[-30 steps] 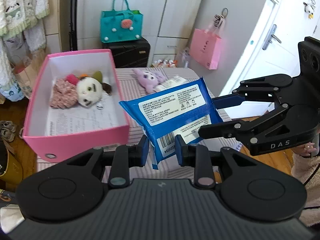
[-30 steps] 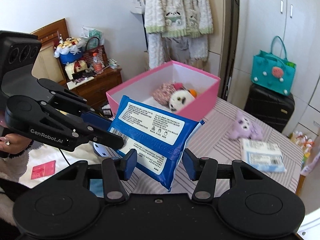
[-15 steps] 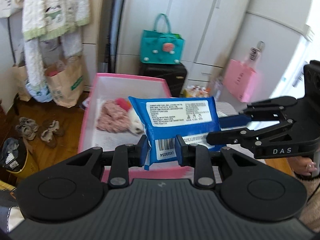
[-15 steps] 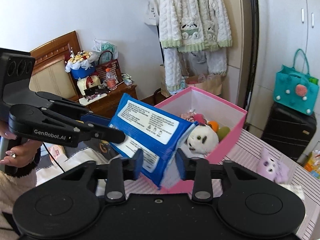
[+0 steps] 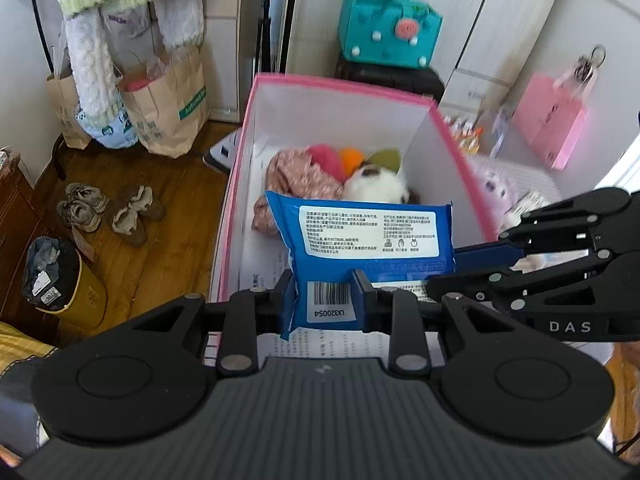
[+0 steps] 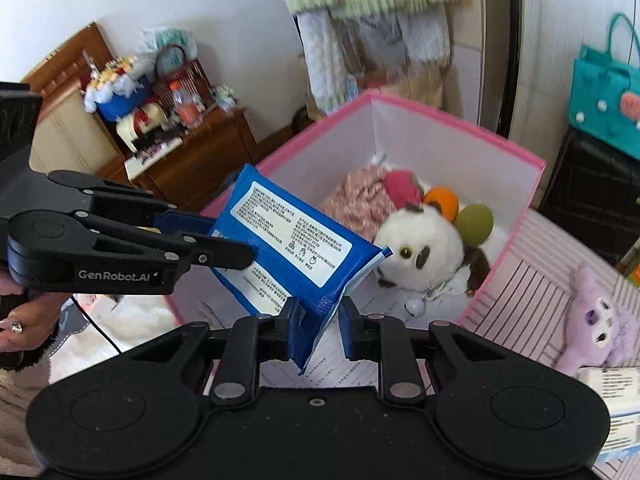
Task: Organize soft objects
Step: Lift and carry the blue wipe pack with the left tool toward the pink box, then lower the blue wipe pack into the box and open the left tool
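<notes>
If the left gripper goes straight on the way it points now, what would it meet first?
The left gripper, shut on the blue wipes pack, points down into the pink box. Probably the pack would first meet the pink floral cloth and panda plush, though depth is unclear.

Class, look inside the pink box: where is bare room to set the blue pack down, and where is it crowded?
Inside the pink box, the near printed floor beneath the blue pack lies bare. The far end is crowded: pink cloth and white plush.

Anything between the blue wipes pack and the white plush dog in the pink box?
No. In the right wrist view, only the bare box floor shows between the blue wipes pack and the white plush dog.
</notes>
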{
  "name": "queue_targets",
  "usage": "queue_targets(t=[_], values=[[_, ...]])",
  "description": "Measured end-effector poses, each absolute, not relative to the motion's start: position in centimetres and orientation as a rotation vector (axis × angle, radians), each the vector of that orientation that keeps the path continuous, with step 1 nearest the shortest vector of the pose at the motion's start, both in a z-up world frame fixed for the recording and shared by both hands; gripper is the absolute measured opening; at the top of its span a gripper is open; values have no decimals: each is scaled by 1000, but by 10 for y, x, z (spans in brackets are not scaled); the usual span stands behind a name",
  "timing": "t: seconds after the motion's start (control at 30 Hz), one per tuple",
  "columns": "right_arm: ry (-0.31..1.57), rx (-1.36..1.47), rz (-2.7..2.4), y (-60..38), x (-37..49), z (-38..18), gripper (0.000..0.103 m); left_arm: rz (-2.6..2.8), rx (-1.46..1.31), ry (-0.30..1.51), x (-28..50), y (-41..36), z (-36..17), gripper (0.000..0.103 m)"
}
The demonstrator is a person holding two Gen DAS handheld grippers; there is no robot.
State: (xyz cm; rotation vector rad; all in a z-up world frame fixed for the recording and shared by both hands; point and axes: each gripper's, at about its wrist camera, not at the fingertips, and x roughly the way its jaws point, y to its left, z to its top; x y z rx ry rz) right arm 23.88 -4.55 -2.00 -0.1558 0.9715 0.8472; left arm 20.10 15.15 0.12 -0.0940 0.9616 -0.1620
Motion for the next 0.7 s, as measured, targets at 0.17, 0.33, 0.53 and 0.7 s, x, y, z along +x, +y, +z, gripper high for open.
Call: queue_targets(t=[0.17, 0.33, 0.53, 0.7], values=[[1000, -194, 826, -34, 246, -36, 26, -160, -56, 993, 212, 148, -13, 28], [1024, -226, 813, -29, 253, -41, 26, -161, 2, 994, 218, 143, -18, 29], [996, -276, 780, -28, 255, -41, 28, -148, 88, 965, 217, 131, -18, 31], [972, -257, 780, -37, 253, -35, 31, -145, 106, 927, 210, 127, -4, 34]])
